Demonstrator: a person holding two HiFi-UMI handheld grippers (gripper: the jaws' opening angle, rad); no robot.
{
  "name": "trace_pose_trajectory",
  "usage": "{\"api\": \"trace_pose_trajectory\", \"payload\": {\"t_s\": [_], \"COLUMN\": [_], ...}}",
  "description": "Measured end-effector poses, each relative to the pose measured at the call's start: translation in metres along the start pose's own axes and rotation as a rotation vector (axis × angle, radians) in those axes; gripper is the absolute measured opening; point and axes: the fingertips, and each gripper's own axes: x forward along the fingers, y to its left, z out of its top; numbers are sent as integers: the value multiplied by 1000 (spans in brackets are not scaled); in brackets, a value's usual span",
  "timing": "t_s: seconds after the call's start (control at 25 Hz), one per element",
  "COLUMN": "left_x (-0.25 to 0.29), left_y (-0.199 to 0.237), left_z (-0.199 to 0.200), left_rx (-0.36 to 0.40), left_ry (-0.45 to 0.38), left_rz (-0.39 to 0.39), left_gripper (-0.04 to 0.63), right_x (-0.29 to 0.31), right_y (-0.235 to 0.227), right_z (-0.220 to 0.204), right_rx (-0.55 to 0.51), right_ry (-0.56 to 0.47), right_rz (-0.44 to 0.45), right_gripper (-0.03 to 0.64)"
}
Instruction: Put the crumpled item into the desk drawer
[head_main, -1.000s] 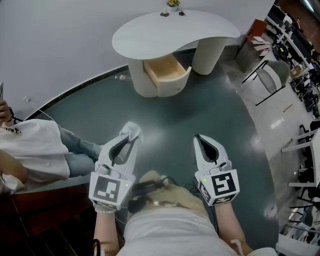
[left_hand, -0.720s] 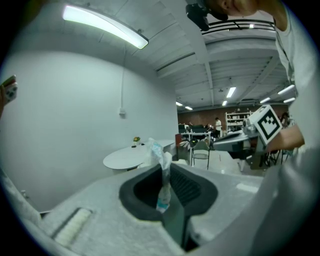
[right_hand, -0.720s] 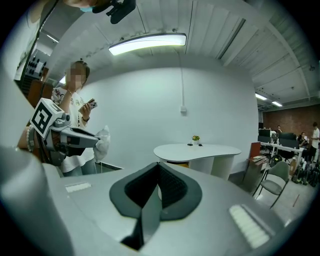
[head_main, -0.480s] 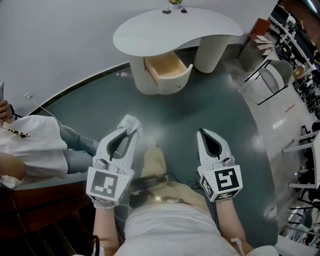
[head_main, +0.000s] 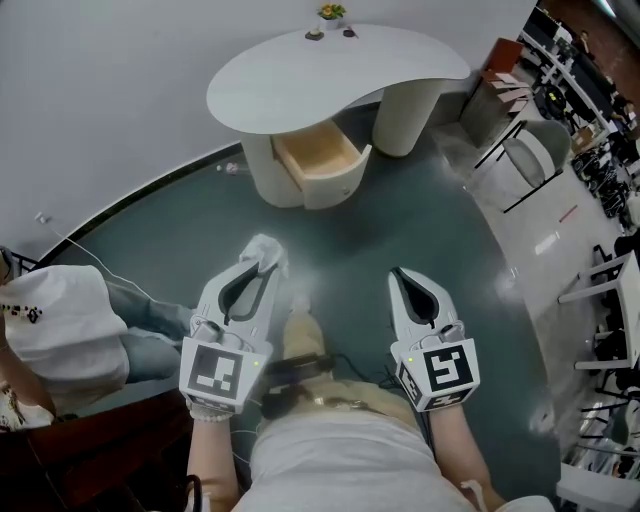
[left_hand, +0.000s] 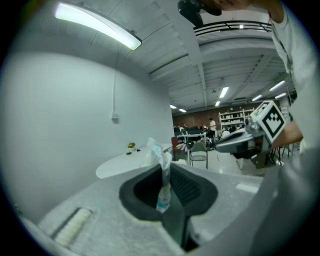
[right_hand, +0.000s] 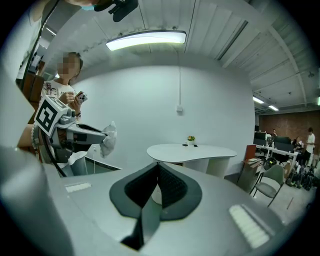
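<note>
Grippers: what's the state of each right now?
Left gripper: closed on the crumpled item.
Right gripper: closed, nothing between its jaws.

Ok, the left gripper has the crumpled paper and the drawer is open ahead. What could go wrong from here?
The crumpled paper is pinched only at the tips of the left gripper, with most of it sticking out, so it may slip loose on the way. The drawer sits low under the desk top, so the gripper might knock that edge while reaching in.
</note>
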Motion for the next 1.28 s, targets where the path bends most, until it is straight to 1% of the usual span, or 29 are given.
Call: {"api": "trace_pose_trajectory", "payload": {"t_s": [0.16, 0.44, 0.64, 0.68, 0.8, 1.0, 1.16, 1.28], "left_x": [21, 57, 95, 102, 122, 159, 182, 197], "left_y": [14, 46, 69, 74, 88, 112, 130, 143], "left_z": [1, 11, 21, 22, 23, 33, 34, 37], "left_rx": [8, 11, 61, 65, 42, 78, 46, 78], "left_ry": [5, 10, -3, -2, 13, -3, 14, 0], "left_rz": [-7, -26, -55, -61, -76, -107, -122, -140], "left_gripper": [46, 46, 46, 46, 46, 46, 46, 46], "right_x": [22, 63, 95, 101, 120, 154, 181, 198], "right_y": [-9, -28, -49, -52, -63, -81, -91, -97], "right_z": [3, 21, 30, 32, 35, 43, 48, 52], "right_rx": [-4, 2, 8, 10, 18, 31, 26, 28], "right_ry": [-1, -2, 2, 4, 12, 35, 37, 40], "right_rz": [-2, -17, -34, -39, -56, -75, -82, -88], "right_gripper": [5, 5, 5, 5, 5, 5, 5, 5]}}
